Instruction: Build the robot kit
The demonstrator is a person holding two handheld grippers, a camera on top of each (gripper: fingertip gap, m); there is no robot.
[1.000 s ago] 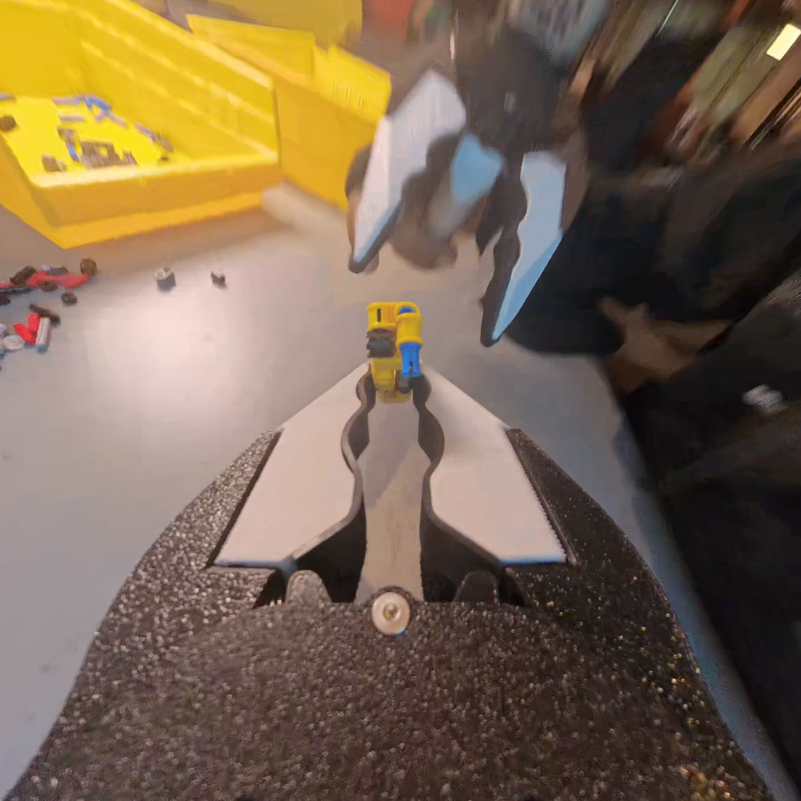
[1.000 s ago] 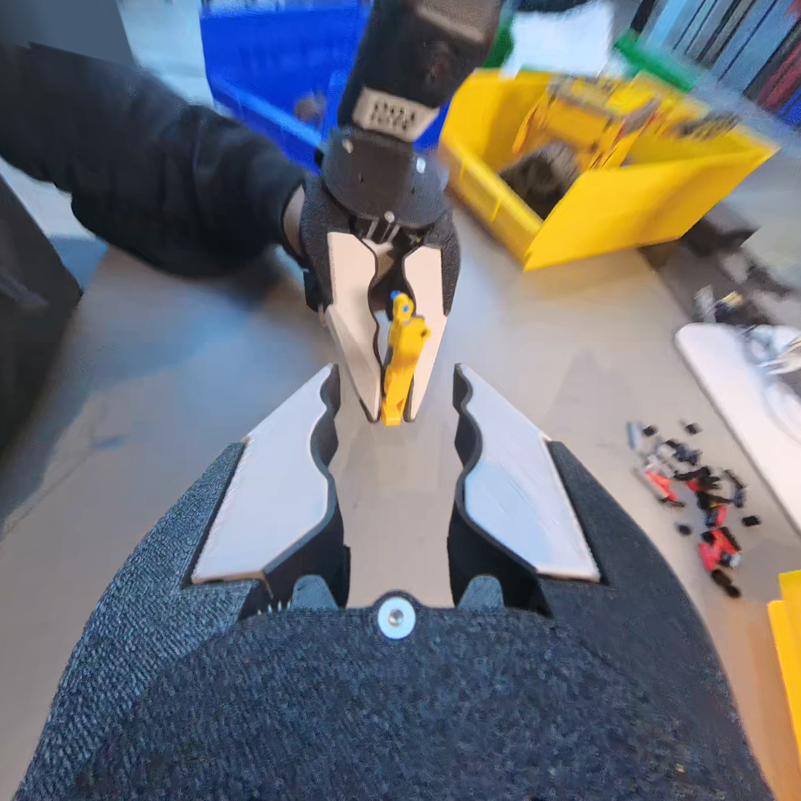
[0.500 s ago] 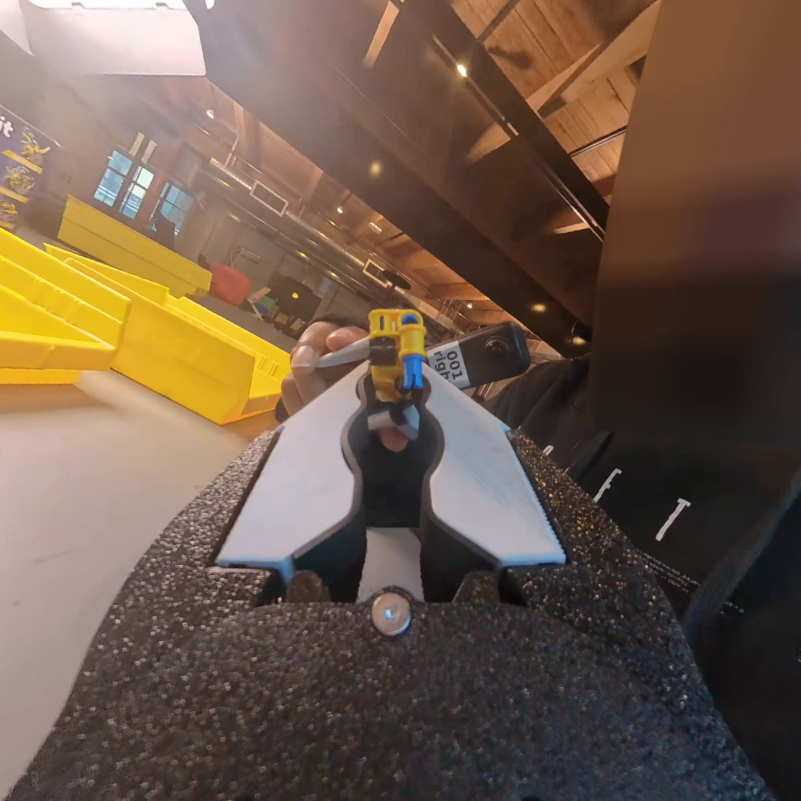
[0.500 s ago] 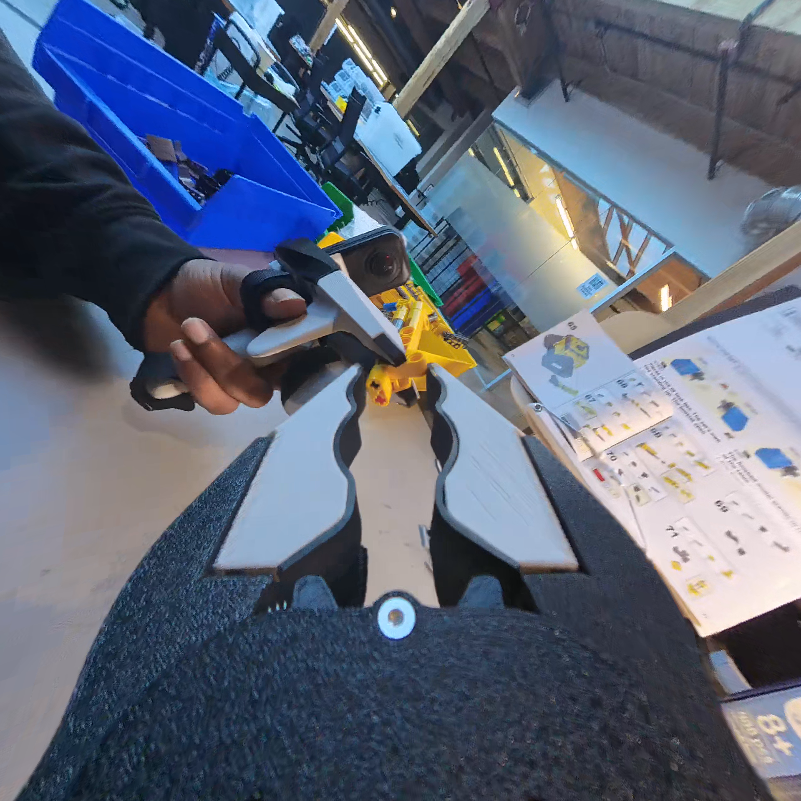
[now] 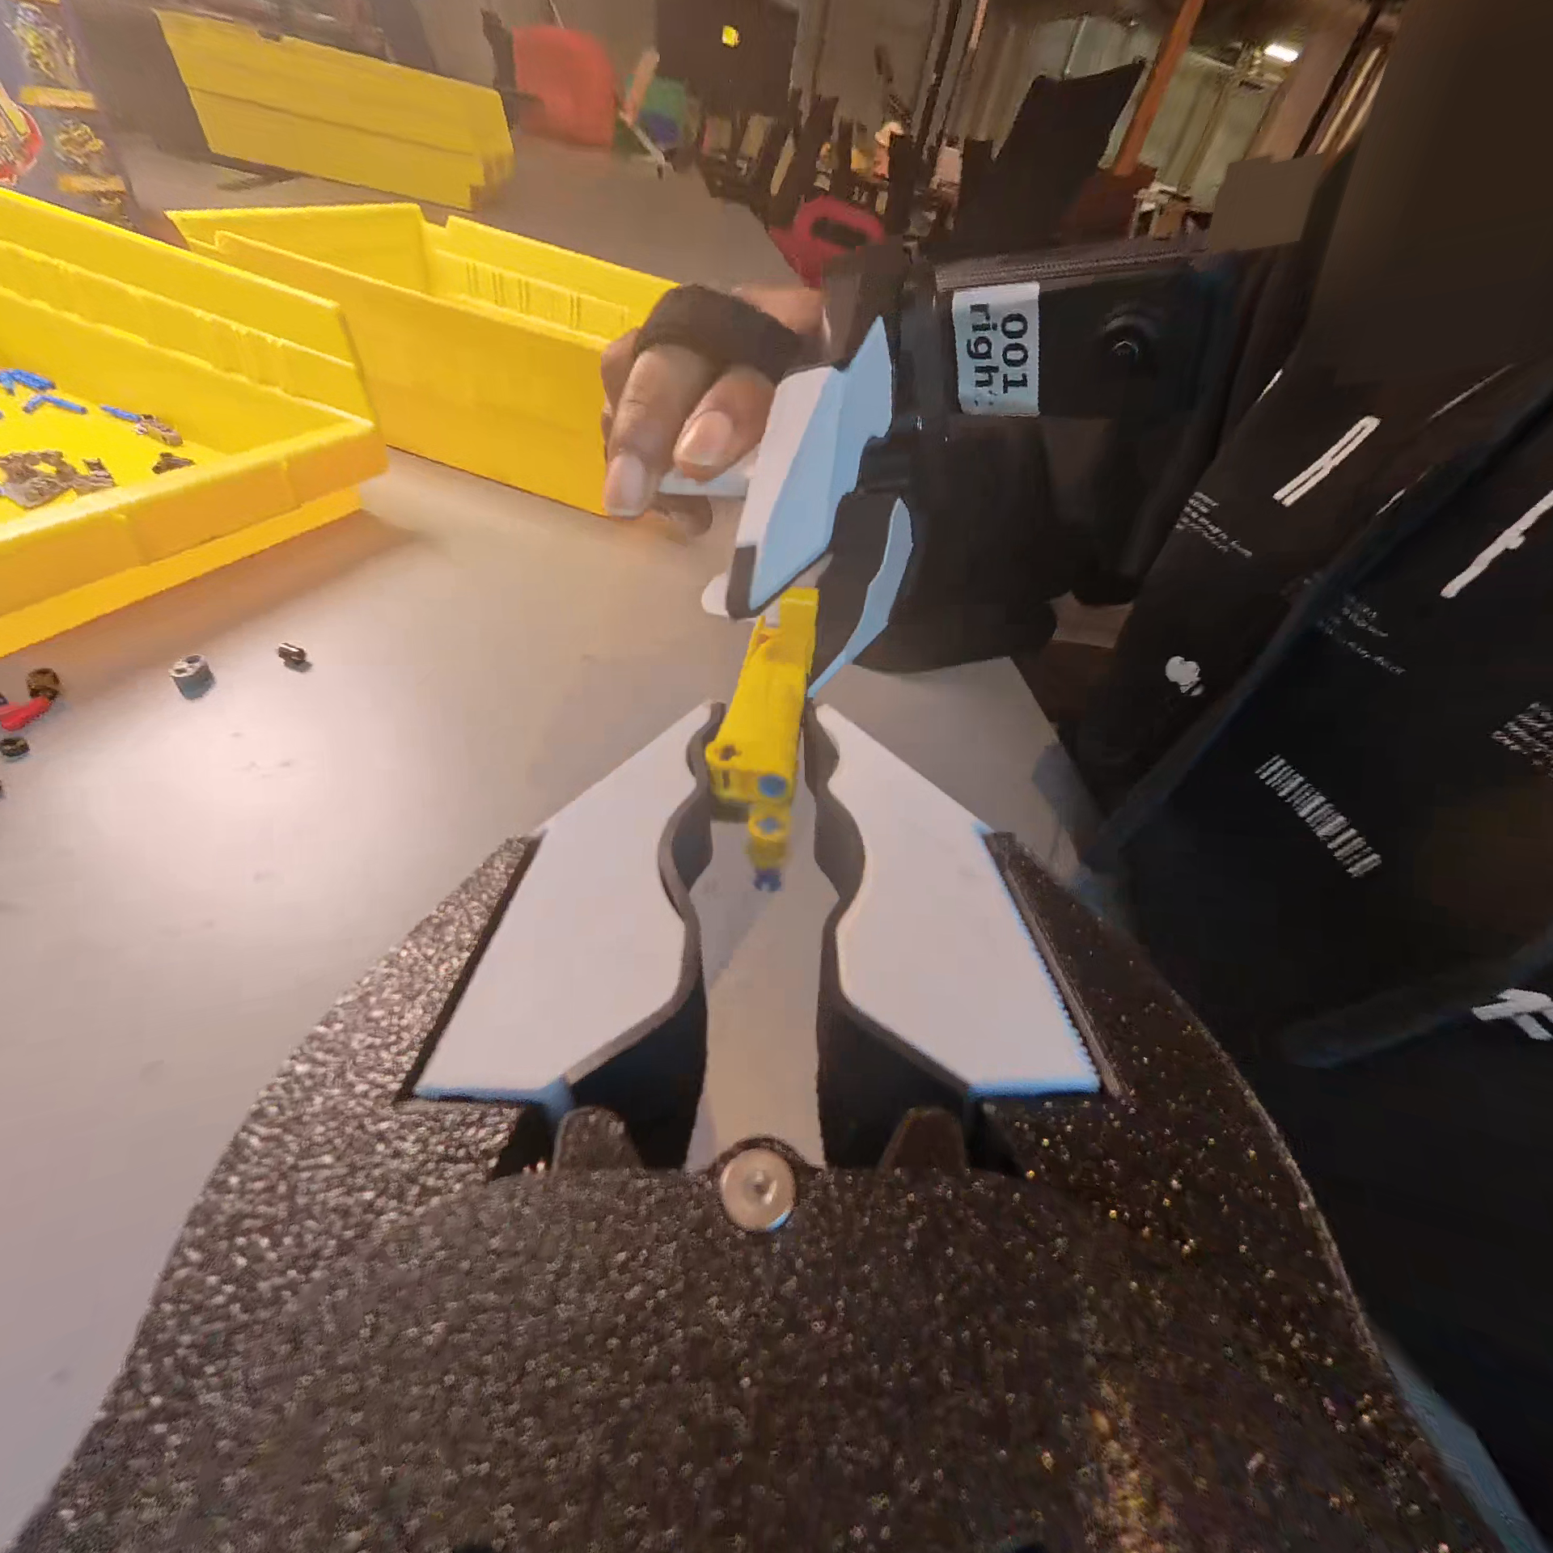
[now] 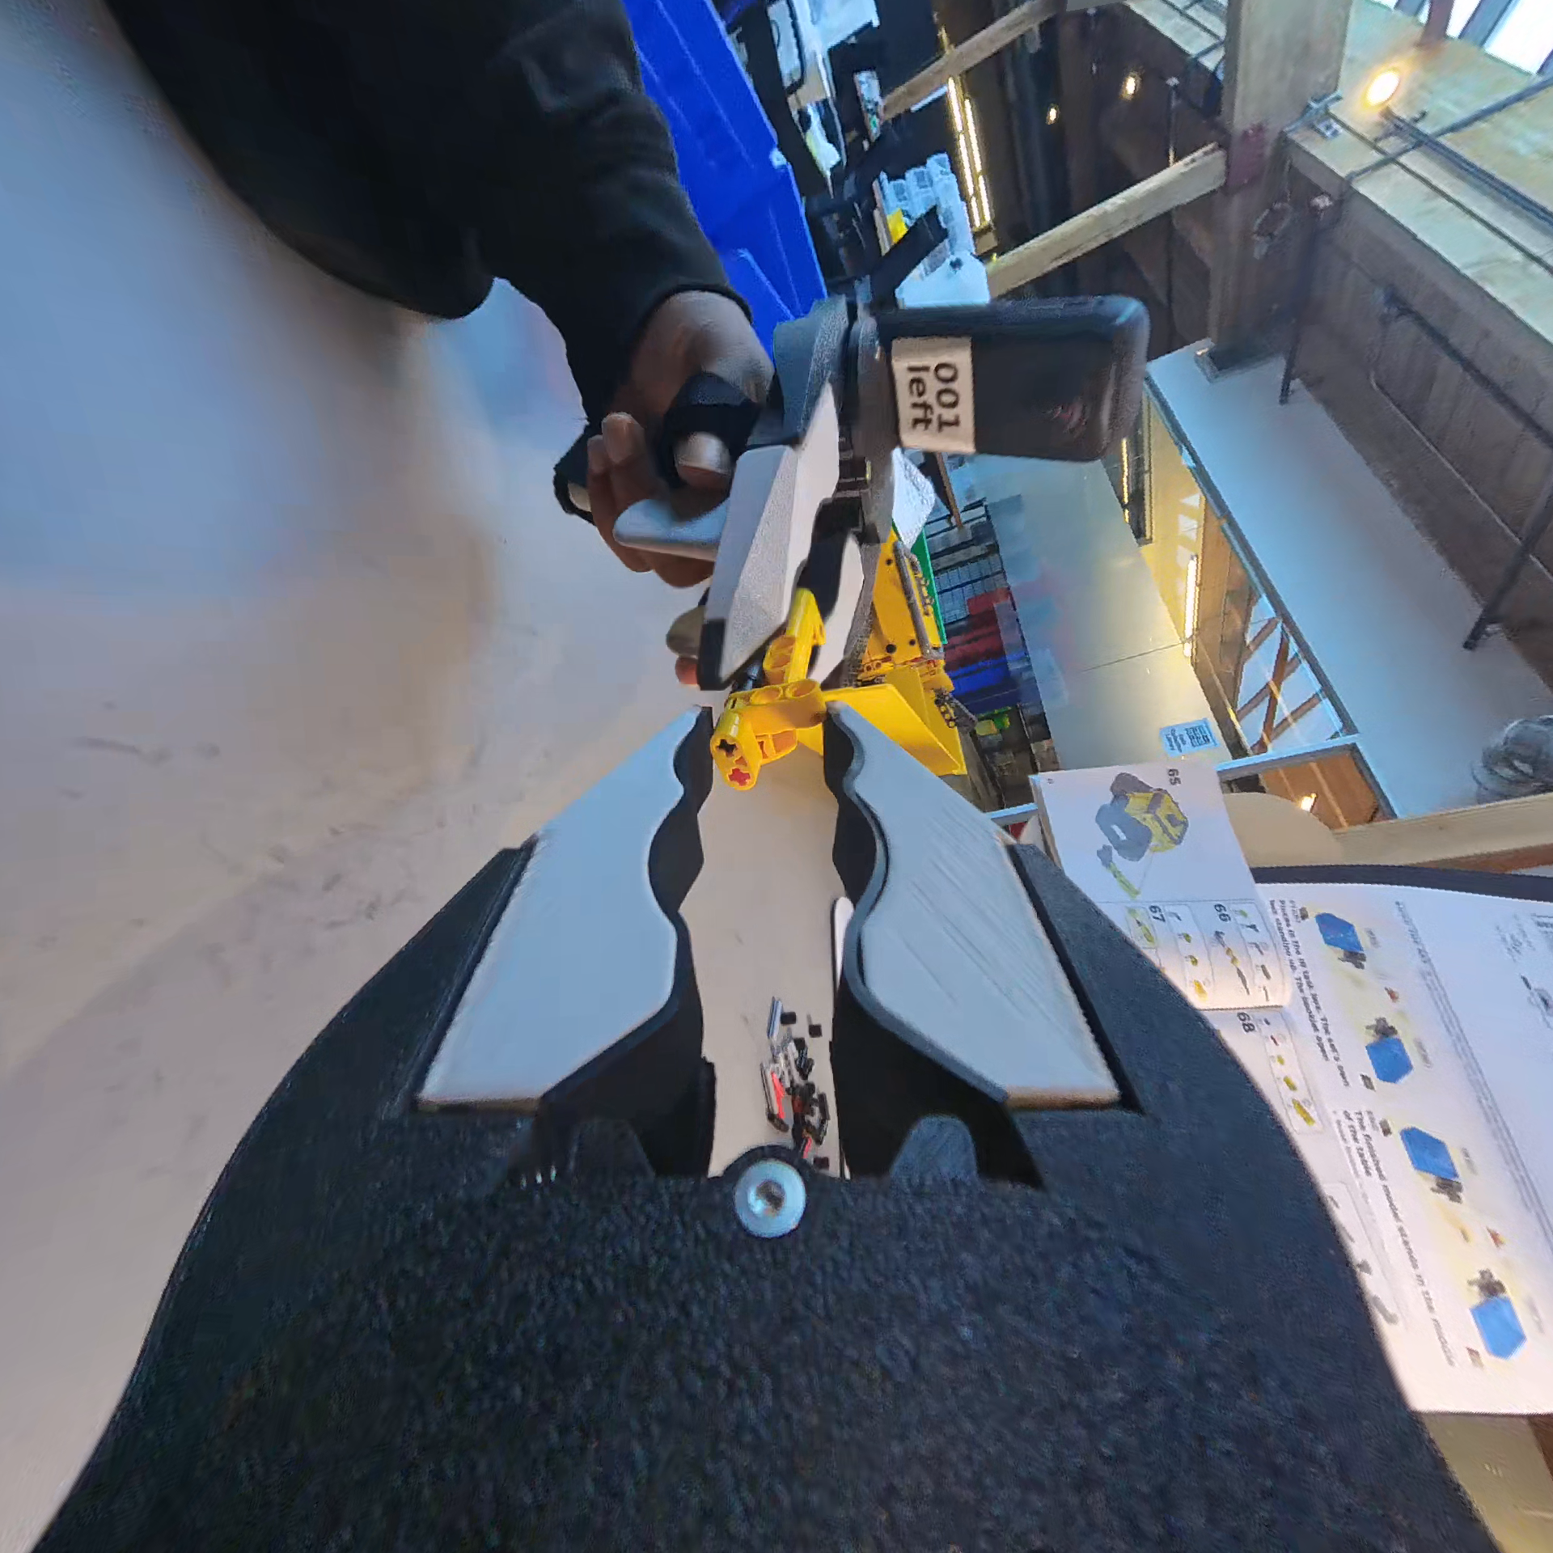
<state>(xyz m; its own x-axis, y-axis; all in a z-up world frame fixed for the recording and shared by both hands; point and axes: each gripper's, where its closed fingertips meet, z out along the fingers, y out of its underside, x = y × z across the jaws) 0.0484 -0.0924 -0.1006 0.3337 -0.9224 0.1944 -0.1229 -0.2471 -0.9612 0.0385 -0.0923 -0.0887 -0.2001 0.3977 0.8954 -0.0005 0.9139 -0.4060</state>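
Note:
A small yellow brick assembly (image 5: 760, 731) with blue pins at its near end is held in the air between both grippers. My left gripper (image 5: 765, 714) is shut on its near end. My right gripper (image 5: 786, 639) comes in from the upper right, held by a hand (image 5: 672, 420), and its fingers close on the far end. In the right wrist view, my right gripper (image 6: 765, 718) pinches the yellow assembly (image 6: 777, 702), which shows a red axle end. The left gripper (image 6: 781, 664) grips it from beyond.
Yellow bins (image 5: 252, 471) (image 5: 504, 361) stand at the back left, one with small parts in it. Loose small parts (image 5: 193, 672) lie on the grey table (image 5: 336, 798). An open instruction booklet (image 6: 1345, 1092) lies at right. A blue bin (image 6: 731, 210) stands behind. The person's black clothing (image 5: 1345, 672) is close at right. My left and right fingertips are right by each other.
My right gripper was open and apart from the assembly; it has closed on the assembly's far end. My left gripper kept its hold. Both views swung up and back down.

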